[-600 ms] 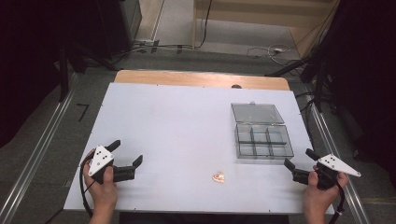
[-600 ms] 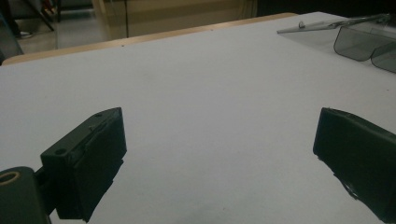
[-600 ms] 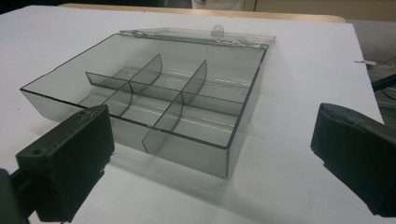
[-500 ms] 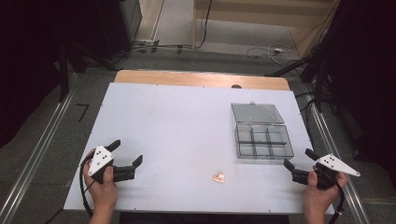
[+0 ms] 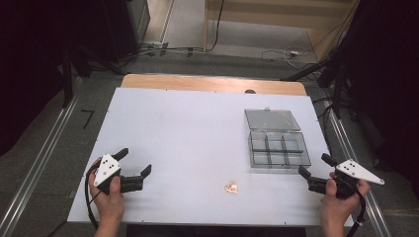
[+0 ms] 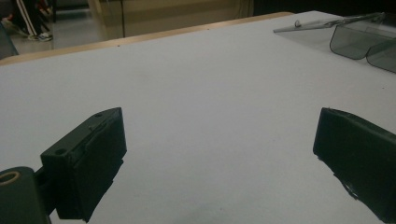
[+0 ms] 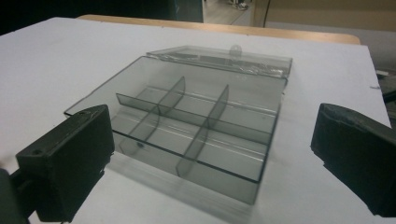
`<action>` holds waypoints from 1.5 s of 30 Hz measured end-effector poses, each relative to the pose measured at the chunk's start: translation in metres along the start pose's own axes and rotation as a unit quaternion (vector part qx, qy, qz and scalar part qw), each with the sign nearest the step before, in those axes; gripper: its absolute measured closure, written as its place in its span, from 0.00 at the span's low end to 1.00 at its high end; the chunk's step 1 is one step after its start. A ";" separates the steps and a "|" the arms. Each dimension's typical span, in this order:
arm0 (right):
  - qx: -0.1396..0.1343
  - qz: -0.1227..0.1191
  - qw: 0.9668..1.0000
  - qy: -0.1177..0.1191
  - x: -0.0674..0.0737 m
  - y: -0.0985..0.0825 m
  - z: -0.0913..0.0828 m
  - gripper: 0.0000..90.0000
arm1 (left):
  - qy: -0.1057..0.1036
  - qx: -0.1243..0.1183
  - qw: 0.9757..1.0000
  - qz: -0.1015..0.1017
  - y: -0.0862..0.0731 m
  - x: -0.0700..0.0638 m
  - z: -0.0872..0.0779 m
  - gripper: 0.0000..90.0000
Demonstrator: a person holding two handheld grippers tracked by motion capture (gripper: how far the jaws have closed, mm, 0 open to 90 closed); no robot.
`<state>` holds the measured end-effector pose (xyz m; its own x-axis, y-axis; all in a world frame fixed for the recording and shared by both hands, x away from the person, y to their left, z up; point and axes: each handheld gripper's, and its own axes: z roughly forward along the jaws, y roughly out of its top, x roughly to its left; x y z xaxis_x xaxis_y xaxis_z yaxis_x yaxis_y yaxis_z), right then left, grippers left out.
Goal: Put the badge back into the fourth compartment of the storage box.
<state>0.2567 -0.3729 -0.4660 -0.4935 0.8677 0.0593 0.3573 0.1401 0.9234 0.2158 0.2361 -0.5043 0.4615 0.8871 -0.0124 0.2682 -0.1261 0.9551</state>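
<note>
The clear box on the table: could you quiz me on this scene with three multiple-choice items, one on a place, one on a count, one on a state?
1. Where does the small orange thing lie?
A. inside the box
B. on the table, nearer the person than the box
C. between the left gripper's jaws

2. How many compartments does the box have?
A. four
B. six
C. nine

3. How is the box's lid?
A. open, lying flat behind the box
B. shut
C. taken off and held by a gripper

Answers:
1. B: in the high view it sits on the bare white table, apart from the box.
2. B: the right gripper view shows two rows of three.
3. A: the lid lies flat on the far side, and the compartments are uncovered.
</note>
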 end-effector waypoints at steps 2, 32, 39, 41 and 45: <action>-0.003 -0.004 1.000 0.010 0.005 0.004 0.000 0.00 | -0.001 0.000 1.000 0.000 0.000 0.000 0.000 0.04; 0.049 -0.049 0.991 0.111 0.068 0.026 0.022 0.00 | -0.002 0.004 1.000 0.003 0.000 0.000 0.001 0.04; 0.061 -0.058 0.988 0.126 0.079 0.026 0.029 0.00 | 0.002 0.009 1.000 0.005 0.000 -0.002 0.002 0.04; 0.066 -0.059 0.987 0.131 0.083 0.027 0.031 0.00 | 0.003 0.010 1.000 0.007 0.000 -0.002 0.002 0.04; 0.070 -0.063 0.985 0.141 0.090 0.027 0.034 0.00 | 0.003 0.011 1.000 0.009 0.000 -0.002 0.002 0.04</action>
<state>0.2491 -0.2747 -0.4483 -0.7351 0.6745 0.0683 0.3748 0.3204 0.8700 0.2168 0.2329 -0.5047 0.4618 0.8870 0.0057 0.2790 -0.1513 0.9483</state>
